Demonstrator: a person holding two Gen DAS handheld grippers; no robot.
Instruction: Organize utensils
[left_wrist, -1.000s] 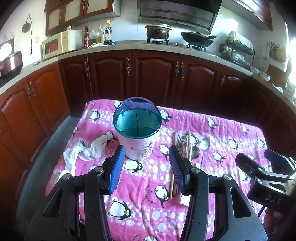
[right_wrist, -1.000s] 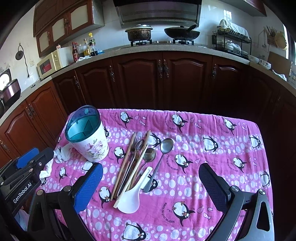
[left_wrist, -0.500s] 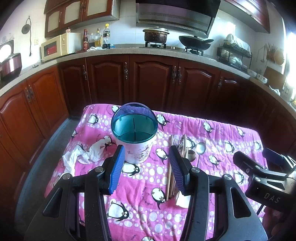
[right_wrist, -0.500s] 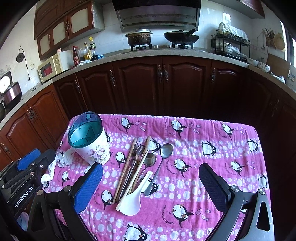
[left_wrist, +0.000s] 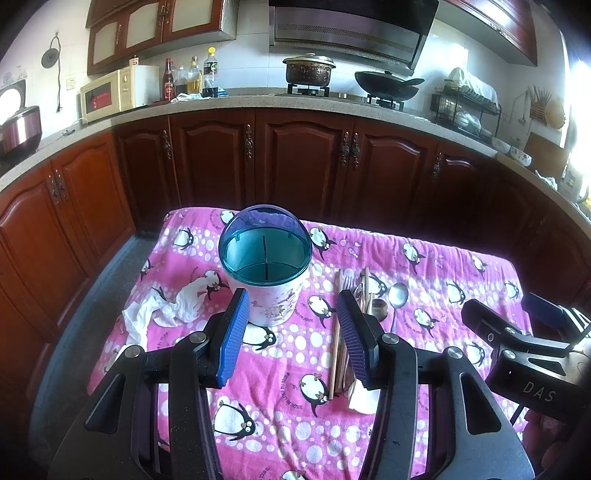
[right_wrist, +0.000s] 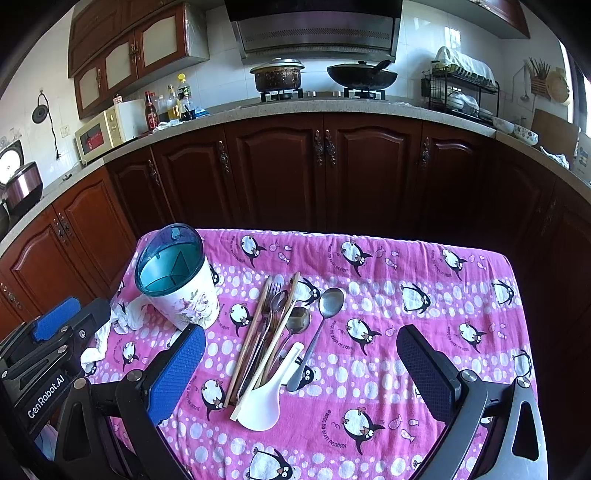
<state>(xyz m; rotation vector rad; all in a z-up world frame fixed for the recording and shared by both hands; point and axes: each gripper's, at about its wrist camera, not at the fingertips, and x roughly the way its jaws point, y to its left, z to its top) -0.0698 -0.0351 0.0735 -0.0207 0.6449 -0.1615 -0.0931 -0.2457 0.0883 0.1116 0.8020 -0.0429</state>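
Observation:
A white floral utensil holder (left_wrist: 271, 308) with a teal divided insert stands empty on the pink penguin cloth (left_wrist: 295, 350), left of centre. To its right lies a pile of utensils (right_wrist: 269, 332): wooden chopsticks (right_wrist: 251, 332), a fork (right_wrist: 272, 291), a metal spoon (right_wrist: 331, 301), a smaller spoon (right_wrist: 299, 318) and a white ceramic spoon (right_wrist: 263, 404). My left gripper (left_wrist: 291, 299) hovers open in front of the holder, nothing between its pads. My right gripper (right_wrist: 301, 332) hangs wide open above the near end of the pile, touching nothing.
A crumpled white tissue (left_wrist: 166, 306) lies left of the holder. Dark wooden cabinets (right_wrist: 325, 177) run close behind the table's far edge and along the left. The right half of the cloth (right_wrist: 443, 295) bears no objects.
The table sits slightly lower in both views. The holder, the utensils and both sets of jaws look the same as before.

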